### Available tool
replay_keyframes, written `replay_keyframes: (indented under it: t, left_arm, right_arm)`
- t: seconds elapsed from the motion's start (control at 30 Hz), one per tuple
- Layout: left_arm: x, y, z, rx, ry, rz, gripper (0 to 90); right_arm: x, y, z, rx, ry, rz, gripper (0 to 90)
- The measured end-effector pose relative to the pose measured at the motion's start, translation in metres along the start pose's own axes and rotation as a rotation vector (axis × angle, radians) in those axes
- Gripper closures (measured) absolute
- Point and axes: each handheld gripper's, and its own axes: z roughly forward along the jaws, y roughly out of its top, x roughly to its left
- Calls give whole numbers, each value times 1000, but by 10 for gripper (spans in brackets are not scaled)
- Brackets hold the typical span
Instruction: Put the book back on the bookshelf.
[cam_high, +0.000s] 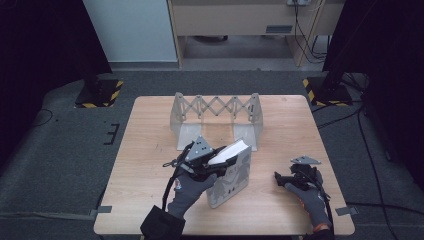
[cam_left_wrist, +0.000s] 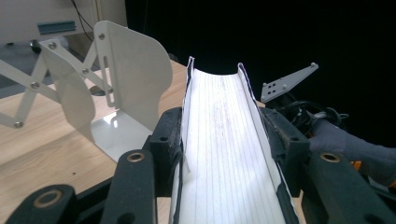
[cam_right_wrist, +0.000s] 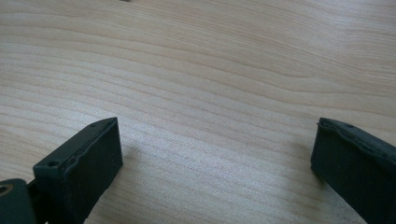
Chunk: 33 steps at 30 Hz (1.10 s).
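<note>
A thick white book (cam_high: 234, 176) stands on its edge at the middle of the wooden table (cam_high: 145, 150), tilted a little. My left gripper (cam_high: 226, 160) is shut on its top, one jaw on each cover. In the left gripper view the book's page edge (cam_left_wrist: 219, 177) runs straight ahead between the jaws of the left gripper (cam_left_wrist: 223, 123). A white folding metal book rack (cam_high: 215, 117) stands just behind the book, its end plate (cam_left_wrist: 126, 65) close by. My right gripper (cam_high: 281, 179) rests low over the table at the right, open, its fingers (cam_right_wrist: 84, 158) wide apart over bare wood.
The right hand's grey plate (cam_left_wrist: 287, 81) and gloved hand (cam_left_wrist: 336, 140) lie beyond the book. Two black stands with yellow-striped bases (cam_high: 97, 92) (cam_high: 325, 90) sit on the floor off the table's far corners. Cables (cam_high: 360, 130) trail at the right.
</note>
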Motion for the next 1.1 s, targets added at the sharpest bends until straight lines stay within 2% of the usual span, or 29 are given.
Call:
replay_keyframes:
  t: [0.03, 0.2, 0.4, 0.5, 0.53, 0.57, 0.6, 0.63, 0.67, 0.73, 0.77, 0.83, 0.87, 0.9, 0.93, 1.0, 1.1]
  left_arm:
    - [4, 1, -5, 2, -2, -14, 529]
    - [9, 3, -15, -2, -2, -27, 530]
    - [16, 4, -33, -24, 46, -34, 530]
    - [24, 6, -48, -54, 92, -45, 530]
    - [24, 6, -48, -54, 92, -45, 530]
    - [29, 9, -57, -66, 116, -51, 530]
    - [29, 9, -57, -66, 116, -51, 529]
    - [32, 10, -61, -72, 131, -53, 529]
    - [37, 12, -70, -86, 164, -53, 530]
    - [40, 14, -74, -92, 178, -54, 529]
    - [47, 16, -81, -96, 206, -59, 530]
    - [53, 17, -86, -98, 231, -64, 529]
    - [53, 17, -86, -98, 231, -64, 530]
    - [59, 19, -91, -100, 259, -68, 530]
    - [59, 19, -91, -100, 259, -68, 530]
    - [68, 21, -95, -112, 301, -79, 530]
    - [74, 24, -95, -114, 327, -88, 530]
  right_arm:
    - [0, 0, 0, 0, 0, 1, 23]
    - [0, 0, 0, 0, 0, 1, 23]
    - [0, 0, 0, 0, -1, 1, 23]
    - [0, 0, 0, 0, 0, 0, 23]
    - [0, 0, 0, 0, 0, 0, 23]
    - [0, 0, 0, 0, -1, 1, 23]
    - [0, 0, 0, 0, -1, 1, 23]
    - [0, 0, 0, 0, 0, 1, 23]
    - [0, 0, 0, 0, 0, 1, 24]
    - [0, 0, 0, 0, 0, 1, 24]
    - [0, 0, 0, 0, 0, 0, 23]
    - [0, 0, 0, 0, 0, 2, 23]
    - [0, 0, 0, 0, 0, 2, 23]
    - [0, 0, 0, 0, 0, 1, 23]
    - [0, 0, 0, 0, 0, 1, 23]
    - [0, 0, 0, 0, 0, 2, 24]
    - [0, 0, 0, 1, 0, 1, 24]
